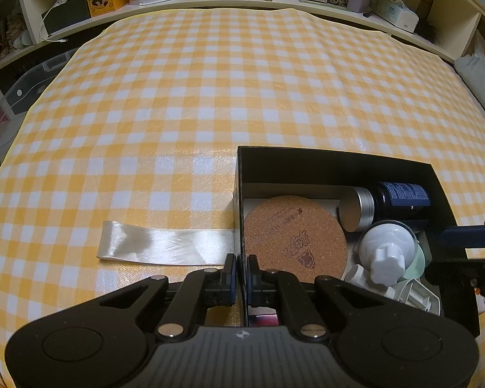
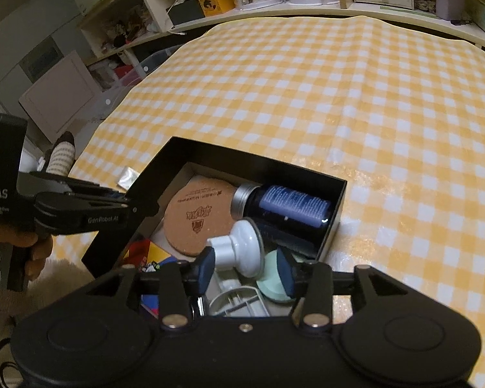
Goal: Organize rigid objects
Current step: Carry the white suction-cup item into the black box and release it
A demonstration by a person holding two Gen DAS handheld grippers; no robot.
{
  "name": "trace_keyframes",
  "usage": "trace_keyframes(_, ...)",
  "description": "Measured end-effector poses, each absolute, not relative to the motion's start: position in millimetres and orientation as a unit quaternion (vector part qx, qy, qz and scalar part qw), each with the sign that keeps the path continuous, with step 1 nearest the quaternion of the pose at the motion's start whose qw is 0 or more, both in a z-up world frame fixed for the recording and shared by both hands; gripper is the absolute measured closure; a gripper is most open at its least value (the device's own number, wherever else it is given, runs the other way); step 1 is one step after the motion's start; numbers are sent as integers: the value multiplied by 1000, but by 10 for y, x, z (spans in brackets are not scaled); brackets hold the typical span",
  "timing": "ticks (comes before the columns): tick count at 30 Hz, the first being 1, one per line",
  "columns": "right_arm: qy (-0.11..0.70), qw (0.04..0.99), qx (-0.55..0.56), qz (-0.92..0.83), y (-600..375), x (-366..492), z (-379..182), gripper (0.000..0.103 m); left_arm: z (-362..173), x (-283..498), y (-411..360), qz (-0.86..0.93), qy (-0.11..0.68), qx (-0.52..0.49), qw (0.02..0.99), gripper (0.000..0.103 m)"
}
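The black box (image 2: 336, 194) already holds the cork coaster (image 2: 190, 216), dark bottle (image 2: 291, 203) and white knob (image 2: 242, 249), the checked worktop (image 1: 210, 97) bearing only a ribbon (image 1: 165, 242), so the sorting looks nearly finished, with the left gripper (image 1: 241, 268) clenched on the box wall and the right gripper (image 2: 249, 268) released around the knob.

Inside box (image 1: 336, 156) on table (image 1: 210, 97): coaster (image 1: 291, 236) left, bottle (image 1: 401, 197) rear right, knob (image 1: 388, 255) before bottle; ribbon (image 1: 165, 244) left of box.

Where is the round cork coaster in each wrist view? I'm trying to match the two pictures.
Left wrist view: the cork coaster lies lower centre-right, in the black box, just beyond the left gripper.
Right wrist view: the coaster sits lower centre-left, in the box's left half.
Shared landmark: the dark blue bottle lying on its side to the coaster's right.
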State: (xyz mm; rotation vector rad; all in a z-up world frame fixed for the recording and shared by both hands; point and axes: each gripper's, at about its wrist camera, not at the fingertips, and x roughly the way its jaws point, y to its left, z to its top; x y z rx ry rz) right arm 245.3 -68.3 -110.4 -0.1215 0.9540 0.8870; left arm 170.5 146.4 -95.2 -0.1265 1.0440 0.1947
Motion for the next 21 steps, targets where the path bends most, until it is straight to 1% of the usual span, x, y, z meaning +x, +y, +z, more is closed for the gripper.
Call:
trace_keyframes(4, 443, 793, -64, 414, -682, 2415, -1068, 46, -944, 1710, 1466, 93, 497, -60, 860, 97)
trace_keyframes(7, 441, 794, -68, 413, -694, 2385, -1033, 35, -953, 1704, 1465, 93, 497, -60, 860, 97)
trace_keyframes(9, 440, 797, -67, 409, -709, 2365, -1012, 18, -953, 1704, 1464, 93, 497, -60, 860, 97)
trace_keyframes(11, 437, 801, -68, 403, -721, 2346, -991, 11, -953, 1704, 1465, 93, 497, -60, 860, 97)
trace_keyframes(15, 433, 807, -72, 396, -745, 2302, -960, 2, -945, 1710, 1465, 93, 497, -60, 860, 97)
trace_keyframes(18, 428, 812, -70, 391, -774, 2269, -937, 0, -954, 1703, 1464, 93, 497, -60, 860, 97)
trace_keyframes(21, 419, 818, -64, 388, -830, 2240, -889, 0, -954, 1703, 1464, 93, 497, -60, 860, 97)
